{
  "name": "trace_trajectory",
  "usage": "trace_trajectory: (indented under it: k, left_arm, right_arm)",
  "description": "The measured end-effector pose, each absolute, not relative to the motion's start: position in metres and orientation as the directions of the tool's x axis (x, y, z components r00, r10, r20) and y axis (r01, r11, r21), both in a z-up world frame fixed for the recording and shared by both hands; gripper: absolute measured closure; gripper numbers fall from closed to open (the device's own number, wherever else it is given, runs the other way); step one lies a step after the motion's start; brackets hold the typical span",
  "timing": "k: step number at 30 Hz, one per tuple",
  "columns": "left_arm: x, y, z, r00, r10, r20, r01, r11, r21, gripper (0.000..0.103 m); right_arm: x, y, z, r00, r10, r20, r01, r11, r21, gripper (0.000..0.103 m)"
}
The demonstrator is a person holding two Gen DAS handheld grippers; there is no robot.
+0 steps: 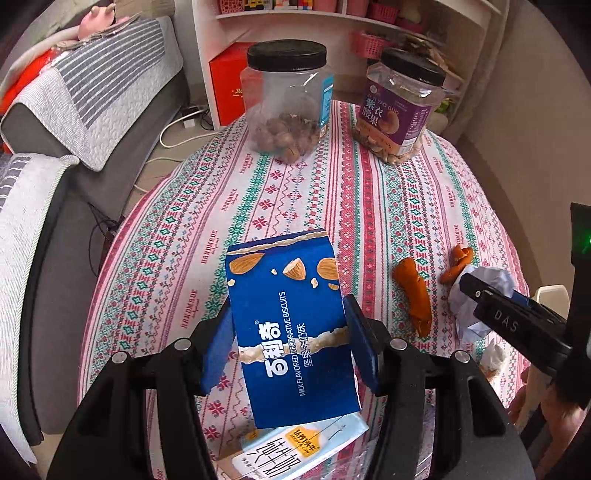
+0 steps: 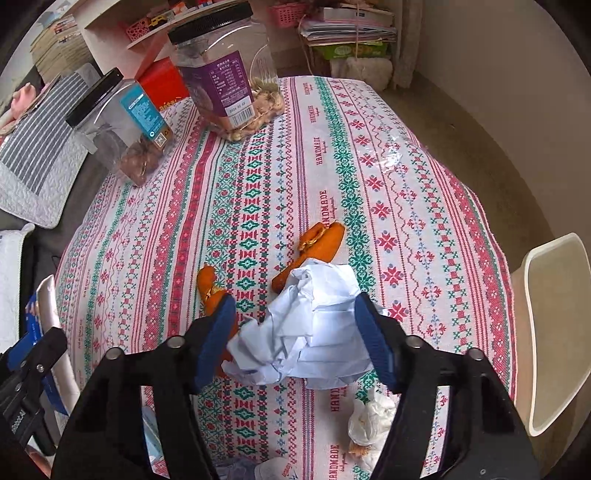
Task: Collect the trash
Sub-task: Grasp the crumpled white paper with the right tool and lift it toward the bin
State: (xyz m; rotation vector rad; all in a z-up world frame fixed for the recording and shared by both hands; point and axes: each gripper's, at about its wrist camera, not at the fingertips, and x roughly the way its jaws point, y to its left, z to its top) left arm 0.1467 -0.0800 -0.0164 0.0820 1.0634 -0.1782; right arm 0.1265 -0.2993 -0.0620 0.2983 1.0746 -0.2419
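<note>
My left gripper (image 1: 290, 332) is shut on a blue biscuit box (image 1: 291, 325) and holds it above the table. A light milk carton (image 1: 299, 448) lies under it at the near edge. My right gripper (image 2: 297, 334) is shut on a crumpled white paper ball (image 2: 314, 328); it also shows in the left wrist view (image 1: 480, 299). Orange peels (image 2: 321, 240) lie just beyond the paper, one (image 2: 208, 284) by the left finger; they also show in the left wrist view (image 1: 413, 295). A crumpled tissue (image 2: 369, 417) lies near the right finger.
Two black-lidded clear jars stand at the far side of the patterned tablecloth (image 2: 369, 155): one with nuts (image 1: 288, 99), one purple-labelled (image 1: 399, 107). A sofa (image 1: 55, 166) is left of the table, a white chair (image 2: 550, 325) right, shelves (image 1: 332, 22) behind.
</note>
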Motion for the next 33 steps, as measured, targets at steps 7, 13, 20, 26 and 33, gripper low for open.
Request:
trace_trajectory:
  k: [7, 13, 20, 26, 33]
  left_arm:
    - [0.146, -0.057, -0.006, 0.494, -0.109, -0.863, 0.129, 0.99, -0.052, 0.047]
    - [0.142, -0.053, 0.008, 0.543, -0.11, -0.833, 0.109, 0.992, -0.06, 0.047]
    - [0.132, -0.061, 0.027, 0.616, -0.104, -0.781, 0.121, 0.992, -0.037, 0.047]
    - [0.124, -0.078, 0.036, 0.653, -0.116, -0.749, 0.149, 0.989, -0.024, 0.047]
    - [0.117, -0.103, 0.04, 0.663, -0.146, -0.734, 0.185, 0.982, -0.028, 0.047]
  right_arm:
    - [0.12, -0.273, -0.034, 0.549, 0.01, -0.836, 0.231, 0.959, 0.164, 0.087]
    - [0.108, -0.255, -0.003, 0.636, 0.021, -0.772, 0.147, 0.978, 0.148, 0.087]
    - [0.095, -0.253, 0.016, 0.686, 0.002, -0.727, 0.111, 0.988, 0.107, 0.086]
    - [0.087, -0.262, 0.022, 0.702, -0.02, -0.712, 0.121, 0.988, 0.092, 0.086]
    - [0.076, -0.279, 0.027, 0.71, -0.046, -0.703, 0.146, 0.986, 0.082, 0.086]
